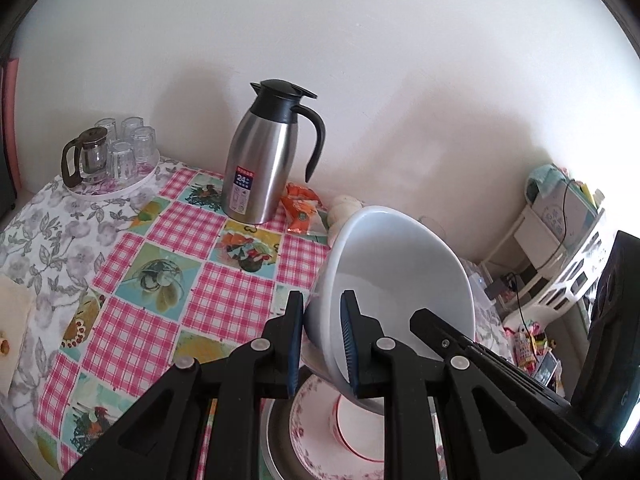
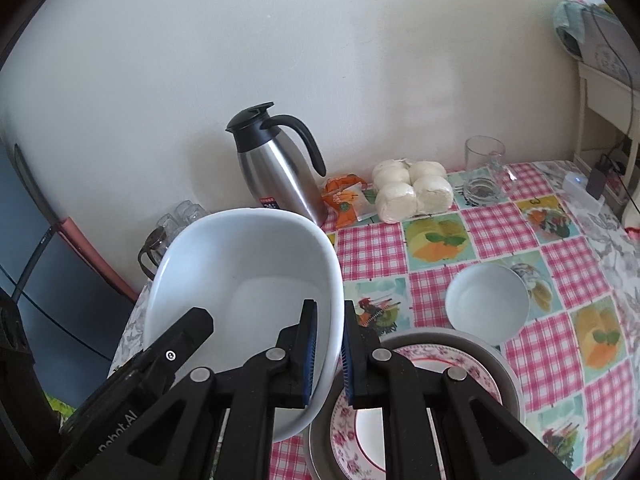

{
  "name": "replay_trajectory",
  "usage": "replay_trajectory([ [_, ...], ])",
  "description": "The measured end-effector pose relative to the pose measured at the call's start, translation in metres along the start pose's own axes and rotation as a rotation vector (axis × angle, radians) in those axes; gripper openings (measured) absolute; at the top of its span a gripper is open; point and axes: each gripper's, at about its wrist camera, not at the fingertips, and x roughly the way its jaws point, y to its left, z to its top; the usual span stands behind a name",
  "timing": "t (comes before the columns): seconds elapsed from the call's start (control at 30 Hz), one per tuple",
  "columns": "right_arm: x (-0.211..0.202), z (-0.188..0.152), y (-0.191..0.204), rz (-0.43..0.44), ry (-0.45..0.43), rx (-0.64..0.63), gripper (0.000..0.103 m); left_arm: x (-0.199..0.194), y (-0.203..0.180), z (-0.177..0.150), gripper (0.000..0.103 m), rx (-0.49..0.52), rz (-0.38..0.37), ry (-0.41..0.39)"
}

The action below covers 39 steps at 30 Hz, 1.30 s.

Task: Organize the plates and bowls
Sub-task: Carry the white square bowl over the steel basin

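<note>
**Both grippers clamped on one white bowl above the plate stack**

Gripping opposite sides of the rim, the left gripper (image 1: 322, 344) and the right gripper (image 2: 330, 350) share one big white bowl (image 1: 394, 276). Each has one blue pad inside the bowl and the other outside, jaws nearly closed on the thin wall. In the left view the bowl tilts, its mouth facing the camera; the right gripper's black arm reaches in from the right edge.

Under the bowl, clear of it, lies a floral plate (image 2: 472, 364) with pink flowers and a red rim line. It sits in a grey dish (image 2: 504, 360) on the table (image 2: 560, 272). A second, small bowl (image 2: 487, 307) stands upright on the cloth just beyond the stack, apart from it.

Farther back, near the wall, a steel jug (image 1: 260, 160) with a black lid and handle stands upright. Beside it lie an orange packet (image 2: 344, 198) and a bag of white buns (image 2: 412, 190). A glass mug (image 2: 484, 168) stands beyond the buns. At the table's far left corner, a round tray (image 1: 116, 190) carries upturned glasses and a small glass teapot (image 1: 86, 156).
</note>
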Motion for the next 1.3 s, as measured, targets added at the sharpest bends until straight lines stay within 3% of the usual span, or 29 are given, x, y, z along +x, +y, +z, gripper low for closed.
replay_trajectory([
  [0.47,-0.015,-0.033,-0.05,-0.003,-0.019,0.078,0.013,0.009,-0.042,-0.029,0.02,0.106,0.028,0.062],
  [1.3,-0.028,-0.045,-0.107,-0.01,0.01,0.158,0.014,0.026,-0.095,-0.053,0.02,0.214,0.057,0.126],
])
